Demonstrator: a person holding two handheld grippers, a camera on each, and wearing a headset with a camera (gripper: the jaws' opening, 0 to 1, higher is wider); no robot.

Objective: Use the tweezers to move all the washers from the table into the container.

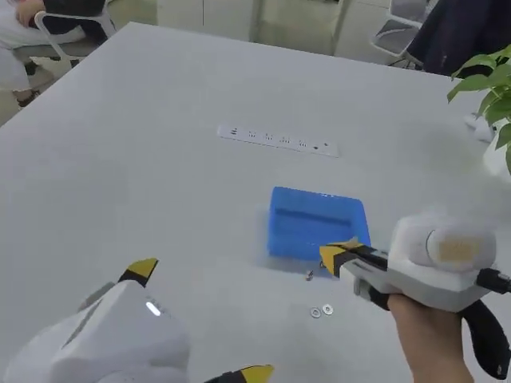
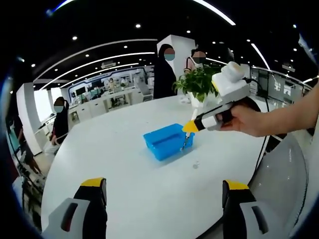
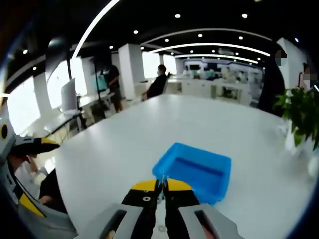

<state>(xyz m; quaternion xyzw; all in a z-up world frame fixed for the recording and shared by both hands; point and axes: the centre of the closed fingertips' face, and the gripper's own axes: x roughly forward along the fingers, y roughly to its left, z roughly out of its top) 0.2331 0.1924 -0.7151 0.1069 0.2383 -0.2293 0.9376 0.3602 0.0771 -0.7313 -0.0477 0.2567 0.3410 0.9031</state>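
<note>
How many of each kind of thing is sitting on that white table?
Blue container: 1
Washers that I can make out: 2
Power strip: 1
Potted plant: 1
Total: 5

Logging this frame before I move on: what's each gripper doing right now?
Left gripper: open, holding nothing.
Right gripper: shut on the tweezers.

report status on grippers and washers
Left gripper open, over the table. Right gripper shut on tweezers, by the blue container. Two washers on the table beside it. Nothing blocking them.
</note>
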